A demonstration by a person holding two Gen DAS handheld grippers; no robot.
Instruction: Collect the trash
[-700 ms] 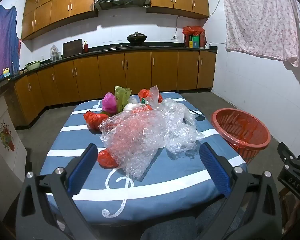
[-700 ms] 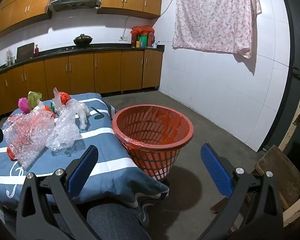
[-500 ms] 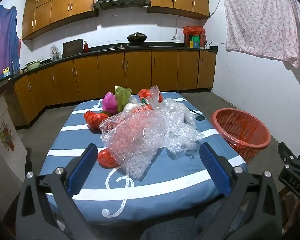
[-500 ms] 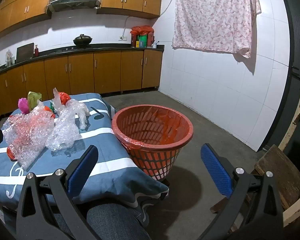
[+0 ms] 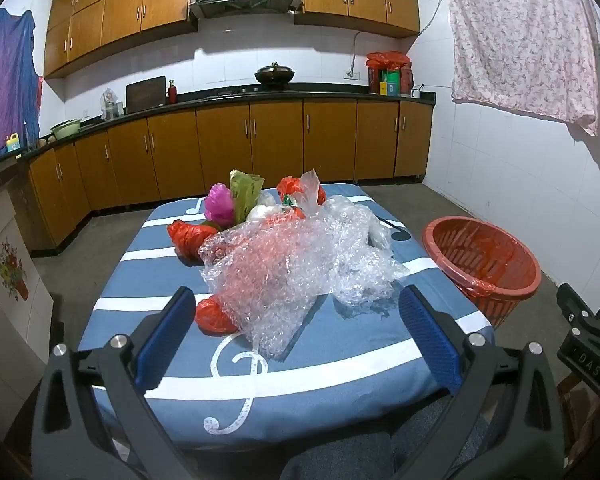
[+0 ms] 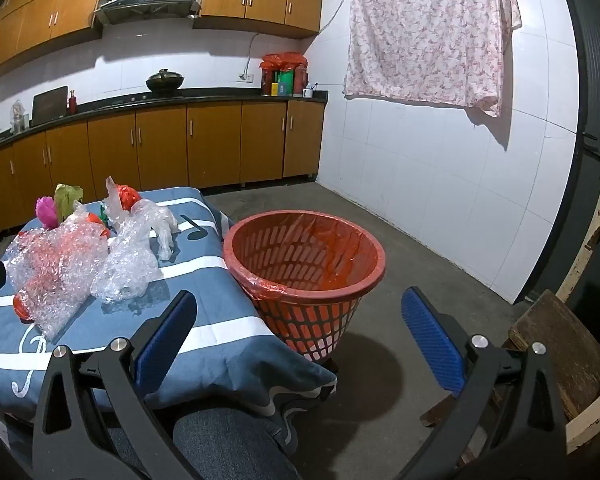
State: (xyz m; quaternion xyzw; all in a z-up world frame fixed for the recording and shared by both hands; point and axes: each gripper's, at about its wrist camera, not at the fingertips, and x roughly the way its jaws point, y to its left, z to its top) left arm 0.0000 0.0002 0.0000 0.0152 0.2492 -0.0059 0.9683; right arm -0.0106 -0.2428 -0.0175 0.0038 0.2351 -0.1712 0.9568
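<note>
A: What is nearest?

B: The left gripper [image 5: 296, 336] and the right gripper [image 6: 298, 334], each with its blue fingers [image 5: 162, 342] spread wide and holding nothing. Neither has shifted since the earlier frames.

A: And past them?

B: The table [image 5: 340, 364] under a blue striped cloth. A sheet of bubble wrap [image 5: 272, 272] lies just ahead of the left gripper, over a red bag [image 5: 214, 316]. Behind it sit more red bags, a pink bag [image 5: 219, 206] and a green bag [image 5: 244, 194].

A: The bin?

B: The red basket [image 6: 304, 276] stands on the floor just beside the table's right edge, ahead of the right gripper. Nothing has moved.
</note>
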